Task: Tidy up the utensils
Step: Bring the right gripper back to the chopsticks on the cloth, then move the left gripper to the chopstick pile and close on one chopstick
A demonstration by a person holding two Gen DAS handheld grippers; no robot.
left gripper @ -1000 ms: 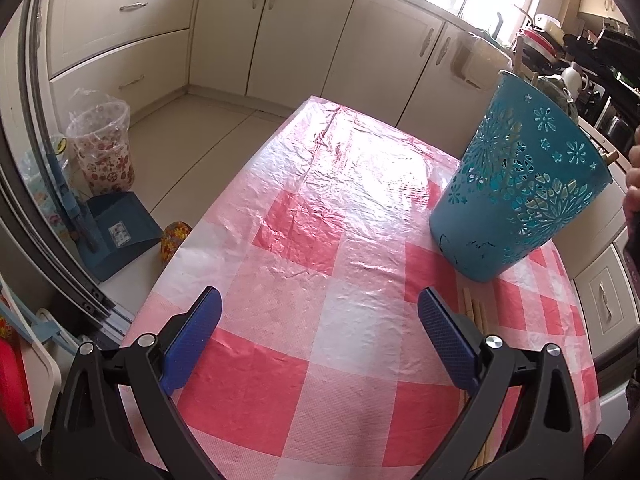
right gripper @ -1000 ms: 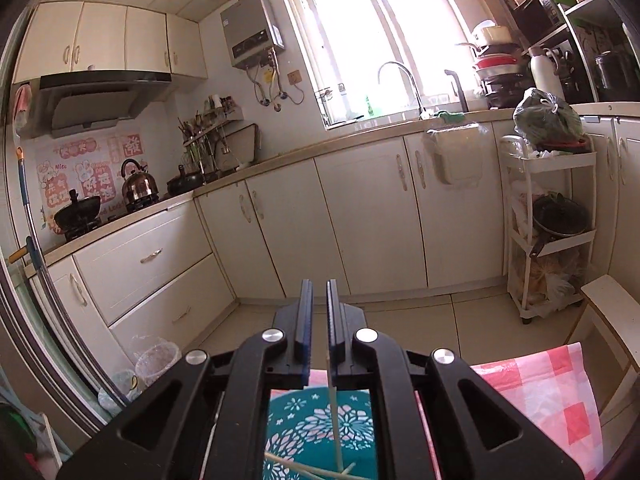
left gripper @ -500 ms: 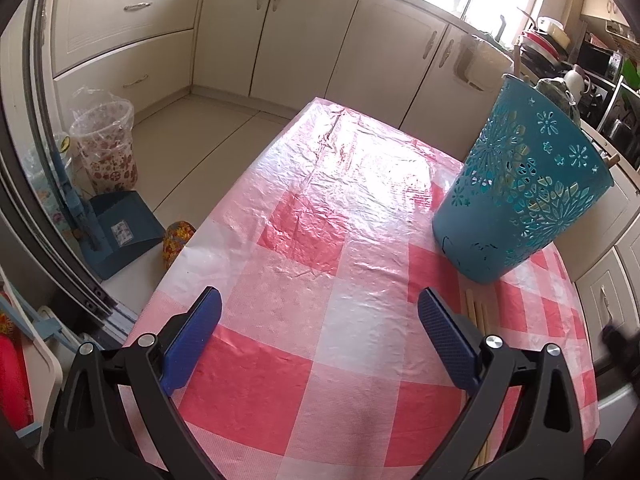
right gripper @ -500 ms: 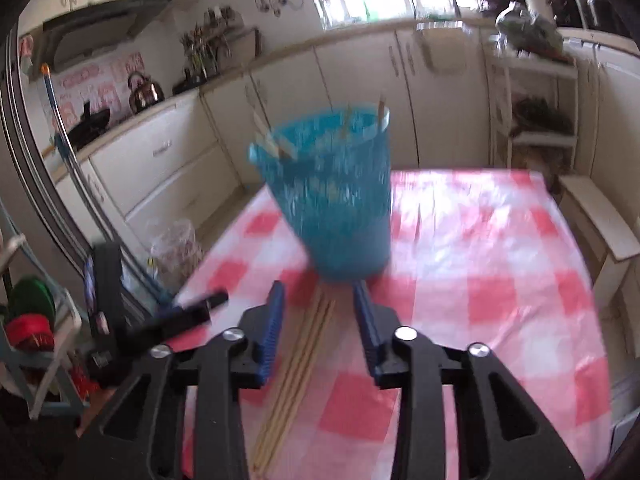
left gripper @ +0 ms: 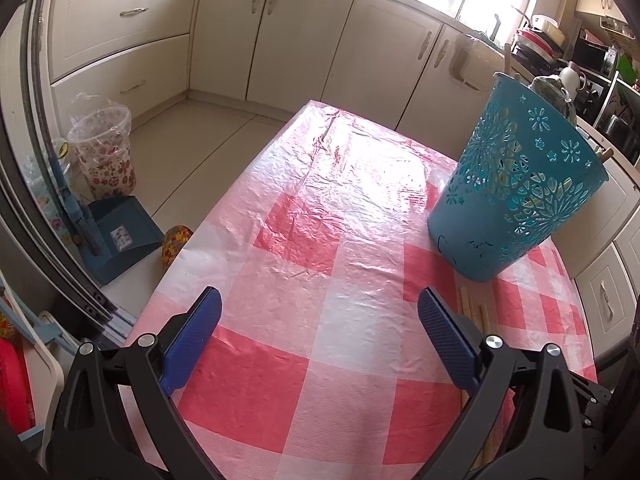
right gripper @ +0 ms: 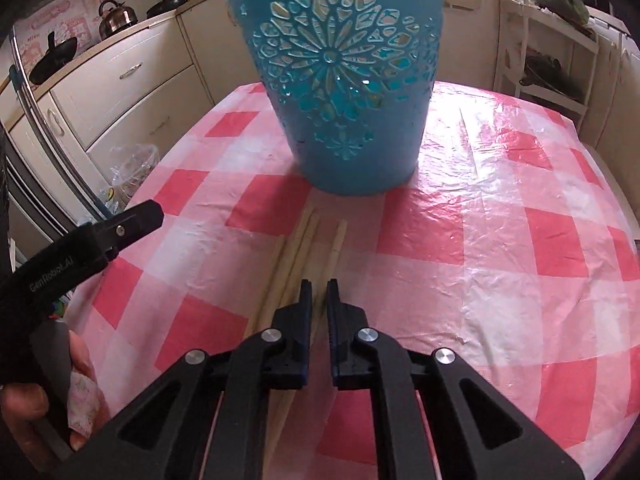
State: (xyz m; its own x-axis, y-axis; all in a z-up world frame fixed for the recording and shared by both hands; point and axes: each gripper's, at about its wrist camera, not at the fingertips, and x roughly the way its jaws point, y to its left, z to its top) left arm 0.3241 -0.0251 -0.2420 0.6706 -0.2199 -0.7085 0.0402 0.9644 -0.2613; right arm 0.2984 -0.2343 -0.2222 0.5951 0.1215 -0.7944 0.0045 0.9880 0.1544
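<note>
A teal cut-out basket (right gripper: 344, 80) stands on the red-and-white checked table (right gripper: 500, 240); it also shows at the right of the left wrist view (left gripper: 516, 200). Several pale wooden chopsticks (right gripper: 296, 256) lie side by side on the cloth just in front of it, their ends visible in the left wrist view (left gripper: 472, 312). My right gripper (right gripper: 319, 292) is low over the chopsticks, jaws nearly closed around one; contact is hard to see. My left gripper (left gripper: 320, 320) is open and empty above the table's near left part; its body shows in the right wrist view (right gripper: 100, 240).
Cream kitchen cabinets (left gripper: 280, 32) surround the table. A floral bin (left gripper: 106, 152) and a blue dustpan (left gripper: 120, 236) stand on the floor at the left. A white shelf rack (right gripper: 552, 52) stands behind the table's right side.
My right gripper came down from above the basket to the chopsticks on the table, opening on the way and closing to a narrow gap. The left gripper stayed open and barely moved.
</note>
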